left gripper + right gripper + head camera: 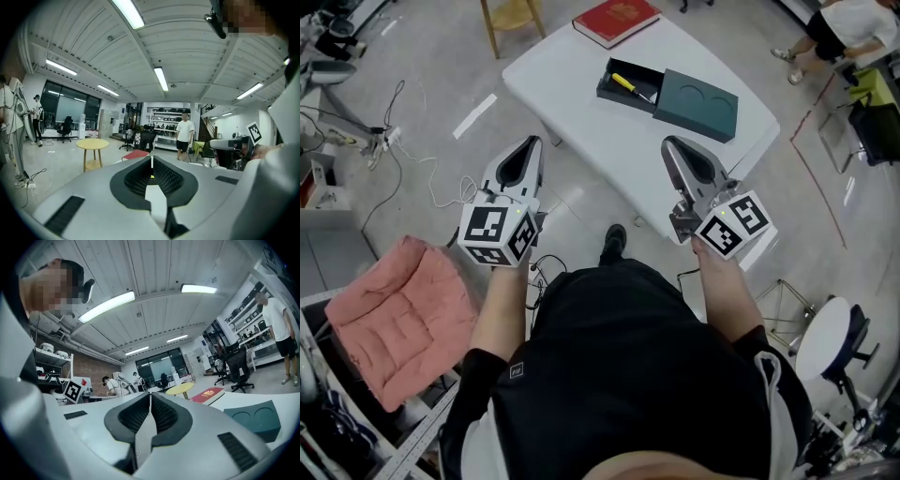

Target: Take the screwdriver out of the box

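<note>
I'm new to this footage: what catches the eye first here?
Two shut, empty claws fill the head view's middle: the left claw and the right claw, short of the white table. On it a yellow-handled screwdriver lies in an open dark box, its green lid alongside, a red book beyond. A pink cushion lies at lower left.
</note>
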`<state>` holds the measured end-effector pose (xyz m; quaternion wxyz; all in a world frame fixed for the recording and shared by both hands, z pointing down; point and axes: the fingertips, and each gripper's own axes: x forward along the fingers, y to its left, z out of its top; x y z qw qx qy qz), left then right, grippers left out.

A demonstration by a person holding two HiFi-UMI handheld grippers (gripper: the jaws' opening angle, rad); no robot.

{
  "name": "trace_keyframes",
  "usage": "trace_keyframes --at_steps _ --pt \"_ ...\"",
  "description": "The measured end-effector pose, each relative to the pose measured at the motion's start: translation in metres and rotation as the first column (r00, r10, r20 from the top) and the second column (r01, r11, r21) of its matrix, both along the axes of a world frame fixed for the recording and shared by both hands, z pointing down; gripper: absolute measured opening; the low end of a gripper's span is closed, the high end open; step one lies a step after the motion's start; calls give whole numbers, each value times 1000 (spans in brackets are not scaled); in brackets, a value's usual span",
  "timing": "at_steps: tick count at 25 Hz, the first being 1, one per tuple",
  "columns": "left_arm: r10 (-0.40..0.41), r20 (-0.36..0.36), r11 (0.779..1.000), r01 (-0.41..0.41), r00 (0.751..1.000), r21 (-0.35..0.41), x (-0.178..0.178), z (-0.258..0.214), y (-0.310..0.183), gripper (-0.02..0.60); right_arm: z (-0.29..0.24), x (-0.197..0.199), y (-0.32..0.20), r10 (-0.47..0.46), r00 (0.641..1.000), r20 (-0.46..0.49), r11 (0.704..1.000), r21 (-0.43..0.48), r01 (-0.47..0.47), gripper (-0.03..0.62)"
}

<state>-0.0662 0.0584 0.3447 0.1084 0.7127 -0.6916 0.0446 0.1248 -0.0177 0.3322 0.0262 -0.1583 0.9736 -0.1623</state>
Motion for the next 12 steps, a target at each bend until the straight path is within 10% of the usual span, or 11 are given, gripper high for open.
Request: trace_keyframes --at_steps 12 --pt "37 10 999 -37 999 3 -9 0 -101 26 9 -1 -80 36 999 -2 999 -28 -36 31"
